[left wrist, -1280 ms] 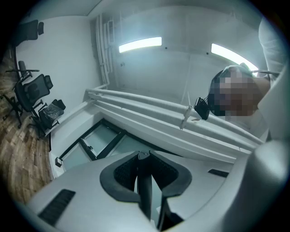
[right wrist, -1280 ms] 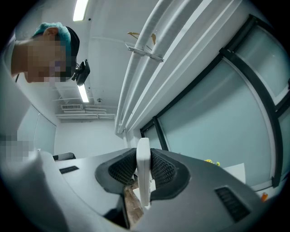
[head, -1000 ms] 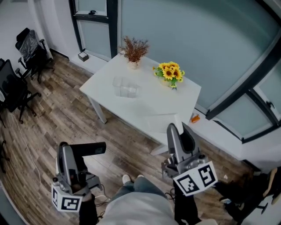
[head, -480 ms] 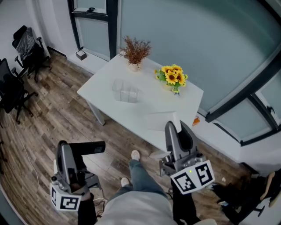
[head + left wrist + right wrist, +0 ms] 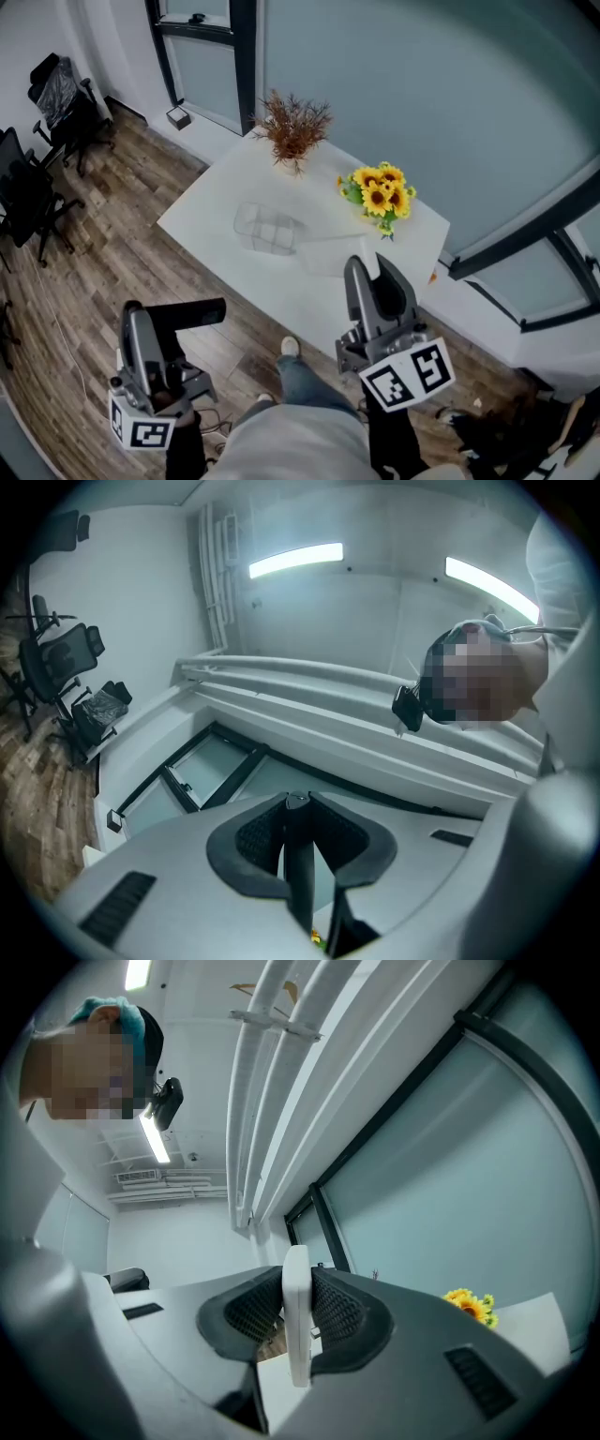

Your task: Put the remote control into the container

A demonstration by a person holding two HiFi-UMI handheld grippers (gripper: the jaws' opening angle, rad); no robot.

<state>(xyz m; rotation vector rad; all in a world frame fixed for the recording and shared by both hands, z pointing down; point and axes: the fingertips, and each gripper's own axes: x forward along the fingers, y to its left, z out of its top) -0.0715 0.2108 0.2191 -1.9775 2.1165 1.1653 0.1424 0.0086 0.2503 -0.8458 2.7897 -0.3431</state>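
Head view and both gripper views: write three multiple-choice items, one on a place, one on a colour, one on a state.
1. The clear plastic container stands:
A on the white table
B on the wooden floor
C on an office chair

2. The slim remote control in the left hand-held gripper is:
A white
B black
C yellow

3. The right hand-held gripper is:
A open and empty
B shut on the container
C shut on a flat white remote control

Answers:
1 A: in the head view it rests mid-table.
2 B: a dark bar sticks out of that gripper.
3 C: the white slab is pinched between its jaws.
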